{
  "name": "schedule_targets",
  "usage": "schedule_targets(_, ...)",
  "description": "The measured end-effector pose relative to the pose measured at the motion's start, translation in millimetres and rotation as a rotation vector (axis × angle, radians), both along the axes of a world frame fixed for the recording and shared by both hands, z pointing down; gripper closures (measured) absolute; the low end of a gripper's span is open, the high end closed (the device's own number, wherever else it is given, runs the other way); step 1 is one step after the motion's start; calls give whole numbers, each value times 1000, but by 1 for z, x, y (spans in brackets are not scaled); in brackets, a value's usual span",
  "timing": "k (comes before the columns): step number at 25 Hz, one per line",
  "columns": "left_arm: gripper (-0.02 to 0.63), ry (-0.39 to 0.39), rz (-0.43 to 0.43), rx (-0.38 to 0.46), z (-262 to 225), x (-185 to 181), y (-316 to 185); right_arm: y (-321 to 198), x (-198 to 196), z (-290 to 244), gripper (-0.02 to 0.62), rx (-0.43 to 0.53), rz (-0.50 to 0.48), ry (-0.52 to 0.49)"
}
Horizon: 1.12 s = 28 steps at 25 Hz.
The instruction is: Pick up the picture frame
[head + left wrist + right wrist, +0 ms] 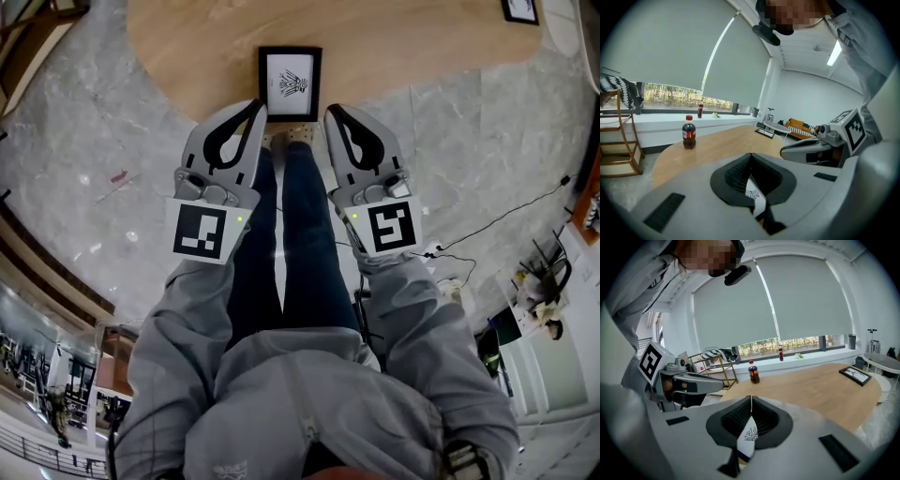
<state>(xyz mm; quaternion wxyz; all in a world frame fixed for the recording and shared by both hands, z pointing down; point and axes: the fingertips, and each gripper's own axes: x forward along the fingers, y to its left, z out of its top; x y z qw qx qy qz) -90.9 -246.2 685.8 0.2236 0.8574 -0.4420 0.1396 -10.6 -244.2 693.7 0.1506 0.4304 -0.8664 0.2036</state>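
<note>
Black picture frame (290,83) shows only partly behind the clenched, empty left gripper (257,106) and right gripper (331,112).

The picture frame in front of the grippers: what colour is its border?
Picture frame: its border is black; the head view shows it best.

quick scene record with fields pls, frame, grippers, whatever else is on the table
table: wood, rounded edge
picture frame: lying flat near table edge, not held
left gripper: shut, empty, by frame's near left corner
right gripper: shut, empty, by frame's near right corner
second frame: flat, far end of table
bottle: upright on table, red cap
</note>
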Motion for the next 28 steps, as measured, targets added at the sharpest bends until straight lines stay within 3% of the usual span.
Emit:
schedule_targets(4, 588, -8, 2, -30, 26, 2, 1, 4, 5, 27, 561, -47, -4, 9)
schedule_targets(11, 588, -24, -7, -64, 72, 0, 3, 0, 8, 62, 561, -47, 1, 26)
schedule_targets(24, 588, -104, 24, -142, 135, 0, -3, 2, 22, 110, 561, -106, 1, 95)
schedule_targets(28, 588, -96, 20, -176, 147, 5, -2, 5, 26, 121, 561, -138, 12, 110)
